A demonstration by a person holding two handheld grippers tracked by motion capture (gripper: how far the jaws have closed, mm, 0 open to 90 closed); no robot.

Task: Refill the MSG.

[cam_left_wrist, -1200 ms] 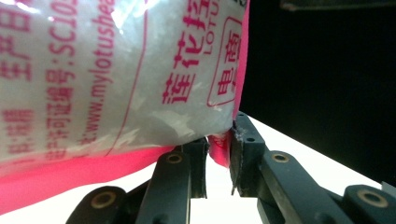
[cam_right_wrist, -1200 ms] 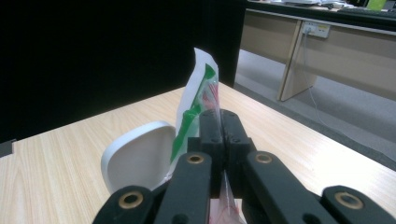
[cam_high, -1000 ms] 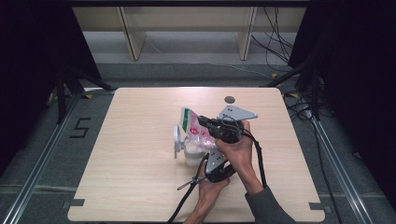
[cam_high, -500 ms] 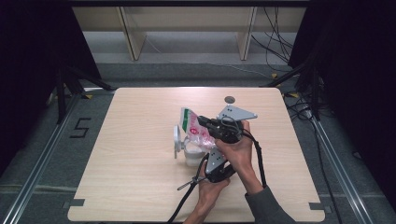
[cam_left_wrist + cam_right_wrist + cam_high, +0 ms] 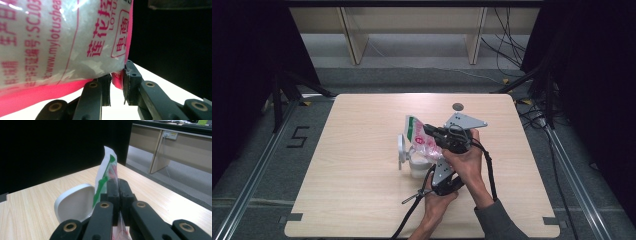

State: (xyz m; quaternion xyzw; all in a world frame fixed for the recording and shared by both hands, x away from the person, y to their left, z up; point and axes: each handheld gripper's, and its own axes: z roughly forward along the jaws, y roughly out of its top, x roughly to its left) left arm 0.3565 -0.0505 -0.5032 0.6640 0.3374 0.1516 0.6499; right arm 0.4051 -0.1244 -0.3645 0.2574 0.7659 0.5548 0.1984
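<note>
High view: showing a plastic bag [image 5: 421,140] being held tilted above a white container [image 5: 416,165] near the middle of the counter [image 5: 352,165], hinged lid [image 5: 401,149] standing open at the container's left.
Right gripper [image 5: 428,130]: clamping the upper part of the bag, jaws closed flat on the film near the green-edged top, as seen in the right gripper view [image 5: 117,187].
Left gripper [image 5: 443,176]: pinching the bag's pink bottom seam; in the left gripper view [image 5: 117,83] jaws standing narrowly apart with the seam caught between them.
Bag position: hanging between the two grippers, bottom end raised by the left one, printed face [image 5: 62,42] looming close in the left gripper view.
Change over the last second: barely any; bag, both hands and the container keeping almost the same places and tilt across the high-view pictures.
Meaning for the work: pouring pose being held steady rather than adjusted, probably letting contents slide toward the container; flow itself not visible.
Container: sitting on the counter just below the bag's lower edge, partly hidden by it.
Next need, as a judgement: keeping the mouth over the container, both grips firm.
</note>
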